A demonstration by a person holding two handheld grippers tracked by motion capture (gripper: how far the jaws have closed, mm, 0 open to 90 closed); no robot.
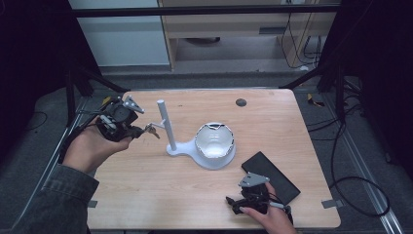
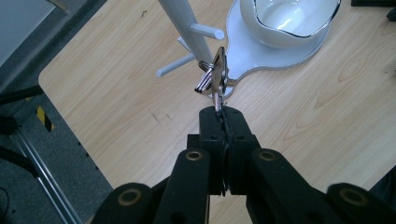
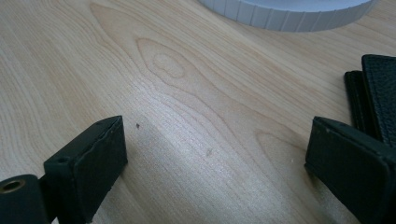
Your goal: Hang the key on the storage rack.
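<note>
Clamping the keys (image 2: 215,77), the left hand-held gripper (image 2: 219,114) faces the white stand's post (image 2: 187,32); right hand-held gripper (image 3: 215,154) gapes wide.

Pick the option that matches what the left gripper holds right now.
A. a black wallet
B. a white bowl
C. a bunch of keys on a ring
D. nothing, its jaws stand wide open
C: in the left gripper view the left gripper has its jaws shut on the keys, whose ring hangs close by a peg of the white stand.
</note>
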